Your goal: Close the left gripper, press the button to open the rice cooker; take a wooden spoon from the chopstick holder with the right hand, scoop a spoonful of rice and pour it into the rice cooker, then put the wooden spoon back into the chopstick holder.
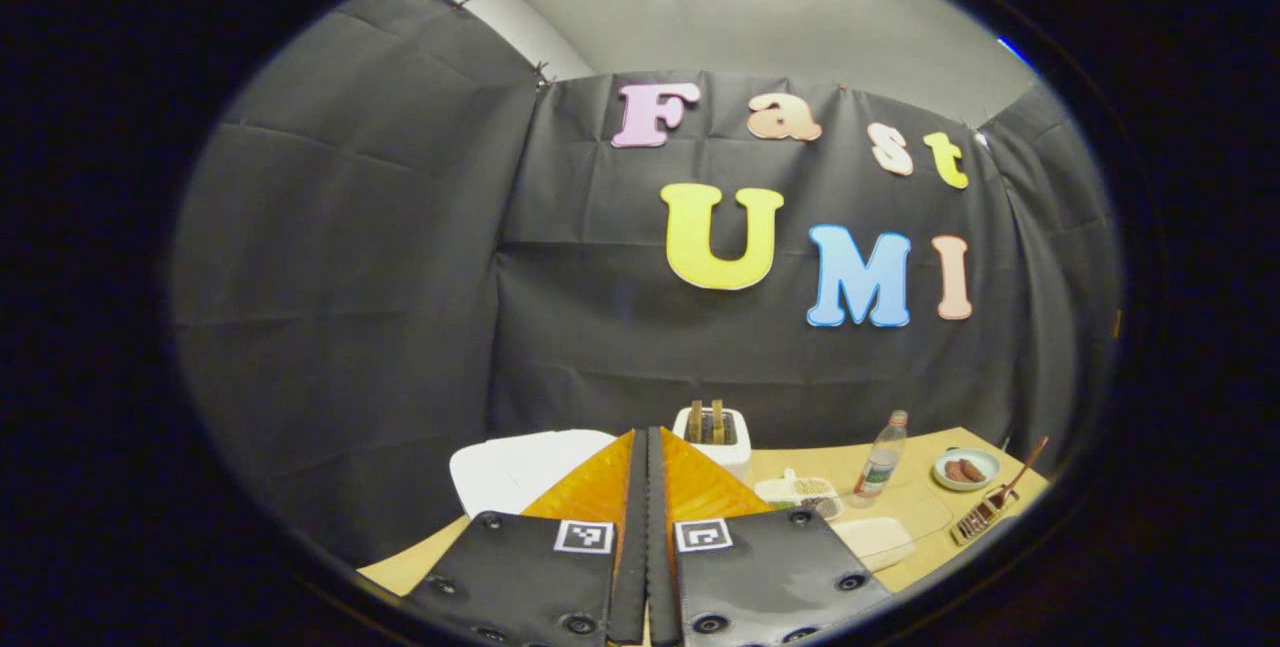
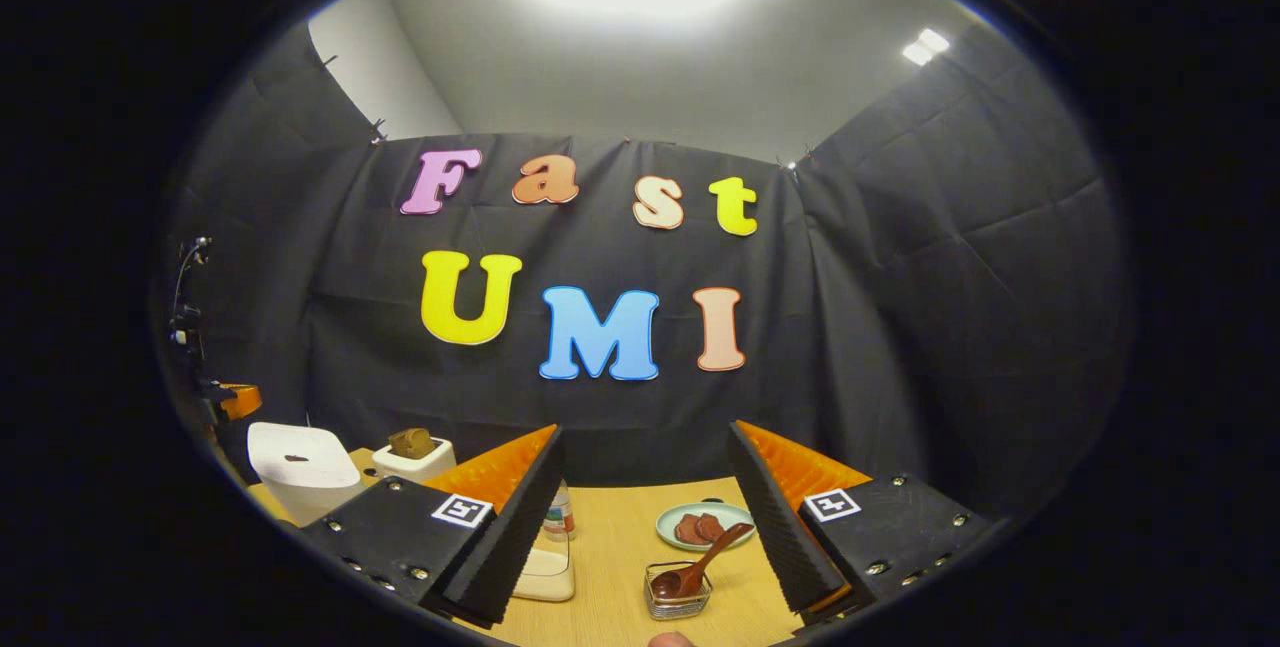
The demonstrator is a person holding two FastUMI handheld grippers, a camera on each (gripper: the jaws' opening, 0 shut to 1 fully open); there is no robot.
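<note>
Rice cooker [image 2: 300, 472], white and rounded, lid down, sits at the worktop's [image 2: 620, 567] far left corner. My left gripper [image 1: 647, 447] has its fingers pressed together, nothing between them, tips aimed just right of the cooker [image 1: 520, 472]. My right gripper [image 2: 645, 487] stands wide apart, empty, bare pale wood between its fingers. Wooden spoon [image 2: 700, 559], dark, leans out of the small wire chopstick holder [image 2: 678, 592] near the front edge, bowl down. Behind it, a round plate [image 2: 705, 525] toward the back edge. Clear rice container [image 2: 548, 567] sits beside my right gripper's left finger. White toaster [image 1: 713, 435] at the back edge; clear bottle [image 1: 880, 457] upright nearby.
</note>
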